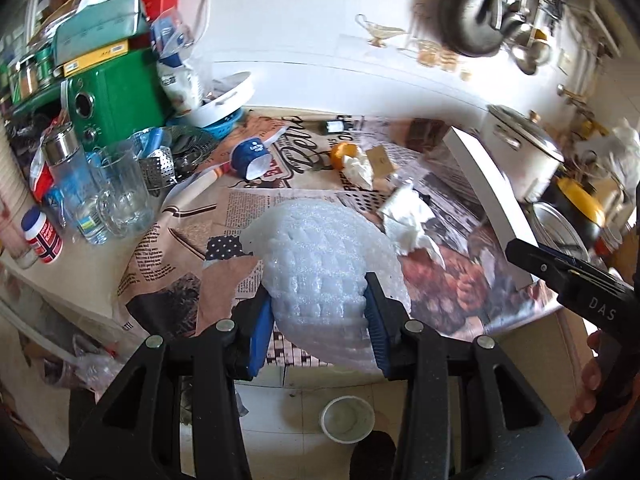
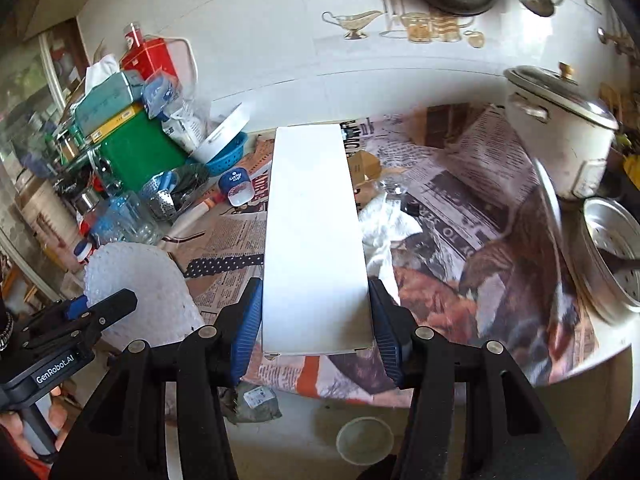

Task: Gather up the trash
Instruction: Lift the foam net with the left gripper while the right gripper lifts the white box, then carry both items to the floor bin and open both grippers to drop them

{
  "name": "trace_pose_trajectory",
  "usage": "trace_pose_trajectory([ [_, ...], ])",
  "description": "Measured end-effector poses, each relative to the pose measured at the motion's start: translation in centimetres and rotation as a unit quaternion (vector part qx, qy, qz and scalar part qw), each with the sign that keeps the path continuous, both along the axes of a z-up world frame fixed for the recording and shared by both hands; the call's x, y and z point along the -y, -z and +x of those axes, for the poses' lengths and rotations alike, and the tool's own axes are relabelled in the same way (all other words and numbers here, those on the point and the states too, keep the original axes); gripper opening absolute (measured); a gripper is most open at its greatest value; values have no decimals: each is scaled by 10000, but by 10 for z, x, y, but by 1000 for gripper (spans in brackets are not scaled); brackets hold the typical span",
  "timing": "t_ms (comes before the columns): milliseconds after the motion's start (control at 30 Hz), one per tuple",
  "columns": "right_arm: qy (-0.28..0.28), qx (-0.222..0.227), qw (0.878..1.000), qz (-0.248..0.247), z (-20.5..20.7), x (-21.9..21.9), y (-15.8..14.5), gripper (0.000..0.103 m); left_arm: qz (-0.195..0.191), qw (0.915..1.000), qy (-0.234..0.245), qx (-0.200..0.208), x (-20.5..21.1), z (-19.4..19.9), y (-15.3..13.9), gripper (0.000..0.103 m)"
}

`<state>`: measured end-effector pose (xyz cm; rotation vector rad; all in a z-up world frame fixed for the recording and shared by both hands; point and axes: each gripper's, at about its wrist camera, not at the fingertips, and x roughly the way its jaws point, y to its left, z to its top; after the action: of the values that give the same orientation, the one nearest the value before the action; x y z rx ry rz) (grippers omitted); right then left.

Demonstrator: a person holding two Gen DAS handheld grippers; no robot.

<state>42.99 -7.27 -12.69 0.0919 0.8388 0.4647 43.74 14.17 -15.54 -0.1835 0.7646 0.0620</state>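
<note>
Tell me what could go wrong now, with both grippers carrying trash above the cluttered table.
1. The foam netting is soft and bulges past the left gripper; it might slip out.
2. The long white box in the right gripper is clamped at its near end, so its far end could knock the blue cup or the cooker.

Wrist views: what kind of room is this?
Most likely a cluttered home kitchen: a lidded pot on the newspaper-covered table, pans hanging on the tiled wall, a glass mug.
</note>
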Motion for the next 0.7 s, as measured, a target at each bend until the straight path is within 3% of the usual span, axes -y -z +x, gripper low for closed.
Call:
trace_pose_trajectory([
  [133, 264, -145, 9995, -14, -34, 13, 0, 49, -43, 9993, 358, -118, 10, -18, 2, 41],
  [300, 399, -445, 9978, -270, -72, 28, 16, 49, -117, 9963, 730, -429, 33, -34, 26, 42],
  [500, 418, -1023, 9926, -509, -98, 44, 61, 49, -280, 9903, 896, -1021, 59, -47, 82, 41],
  [700, 295, -1547, 9854, -652, -112, 57, 117, 49, -318, 9840, 757, -1579, 77, -54, 149, 41],
])
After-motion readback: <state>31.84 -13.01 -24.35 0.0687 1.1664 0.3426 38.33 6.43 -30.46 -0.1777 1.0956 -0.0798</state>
